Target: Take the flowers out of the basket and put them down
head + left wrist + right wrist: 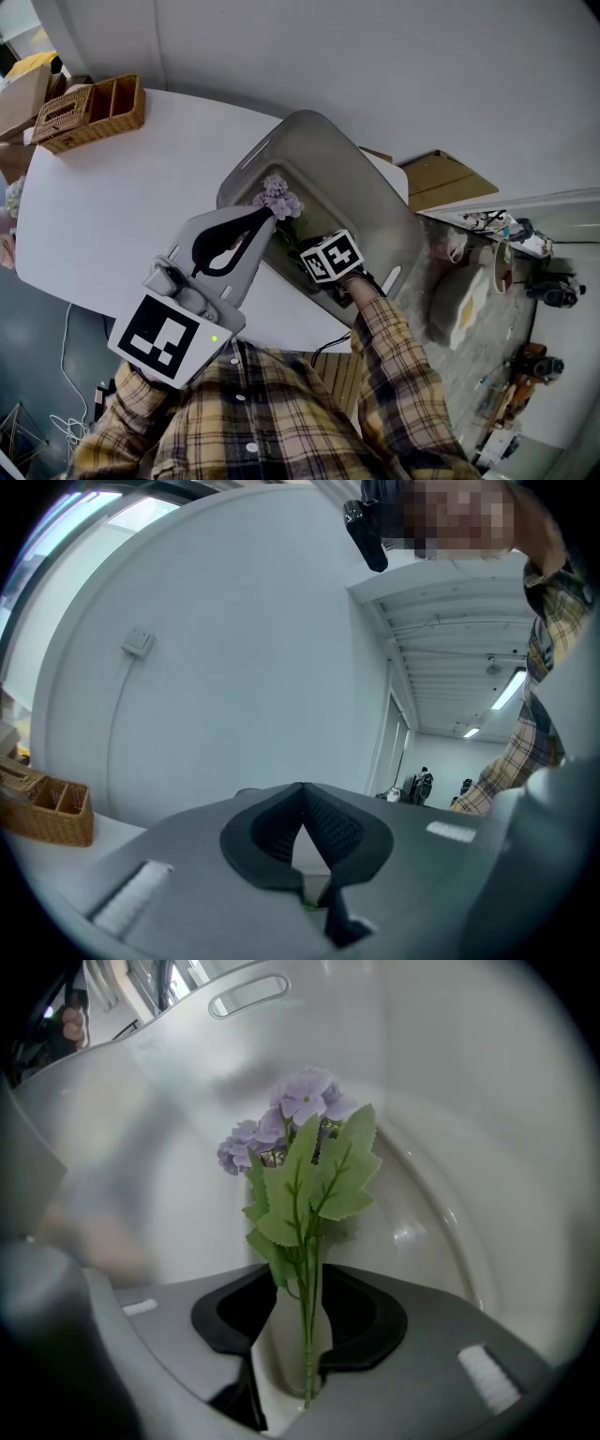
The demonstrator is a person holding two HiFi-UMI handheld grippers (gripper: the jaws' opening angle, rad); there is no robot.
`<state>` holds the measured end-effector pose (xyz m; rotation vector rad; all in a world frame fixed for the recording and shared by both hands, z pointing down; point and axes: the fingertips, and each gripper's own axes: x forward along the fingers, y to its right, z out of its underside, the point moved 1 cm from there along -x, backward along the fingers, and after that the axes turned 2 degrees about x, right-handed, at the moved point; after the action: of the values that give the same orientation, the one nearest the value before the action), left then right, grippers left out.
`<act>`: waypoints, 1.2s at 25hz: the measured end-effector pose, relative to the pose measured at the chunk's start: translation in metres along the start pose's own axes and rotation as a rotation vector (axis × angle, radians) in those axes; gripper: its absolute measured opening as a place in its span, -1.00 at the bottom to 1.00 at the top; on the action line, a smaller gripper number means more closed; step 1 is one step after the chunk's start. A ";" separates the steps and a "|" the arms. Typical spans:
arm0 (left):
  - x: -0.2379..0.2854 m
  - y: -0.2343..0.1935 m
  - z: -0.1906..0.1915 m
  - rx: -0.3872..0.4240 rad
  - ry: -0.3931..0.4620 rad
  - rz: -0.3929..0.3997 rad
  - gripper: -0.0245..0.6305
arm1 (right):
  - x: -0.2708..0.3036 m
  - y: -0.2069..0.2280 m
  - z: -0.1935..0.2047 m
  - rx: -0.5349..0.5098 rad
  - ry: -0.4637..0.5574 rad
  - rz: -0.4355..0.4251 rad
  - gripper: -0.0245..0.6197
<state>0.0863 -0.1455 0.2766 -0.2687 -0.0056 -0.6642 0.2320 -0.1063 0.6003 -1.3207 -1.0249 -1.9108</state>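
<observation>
flowers (300, 1138): one small bunch, pale purple heads, serrated green leaves, thin green stems. they're inside the grey plastic basket (375, 202), not out yet. from above, the purple heads (278, 199) sit toward the basket's left wall and the stems run back toward the person.

right hand-held gripper (286, 1354): reaching steeply down into the basket. its own view shows the stems running straight through the gap between its jaws. the jaws stand partly apart and the gap is wider than the stems, with daylight on the left side, so it's not clamped. the stems sit nearer the right jaw; can't tell if they touch it.

left hand-held gripper (265, 216): held up over the near-left rim of the basket, pointing level. in its own view (302, 789) the jaw tips meet, clenched on nothing, with only wall and ceiling ahead.

basket sits on the white round surface (112, 206), near its right edge. a wicker organiser (89, 112) is at the surface's far left, well apart from the basket. plaid sleeve (394, 366) on the right arm.
</observation>
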 end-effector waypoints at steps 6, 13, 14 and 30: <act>-0.001 -0.002 -0.001 0.001 0.002 -0.001 -0.89 | -0.001 0.000 -0.001 -0.023 0.000 0.013 -0.67; -0.003 0.000 -0.001 0.005 0.005 0.001 -0.90 | -0.006 0.000 -0.005 -0.043 0.012 0.009 -0.76; -0.003 0.000 -0.002 0.006 0.006 0.002 -0.90 | -0.007 -0.001 -0.006 -0.041 0.018 0.001 -0.77; -0.011 0.012 -0.010 0.039 0.016 0.019 -0.90 | -0.043 -0.011 -0.029 -0.059 0.143 0.008 -0.83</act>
<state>0.0843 -0.1323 0.2631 -0.2258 -0.0008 -0.6467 0.2228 -0.1233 0.5508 -1.1984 -0.8967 -2.0119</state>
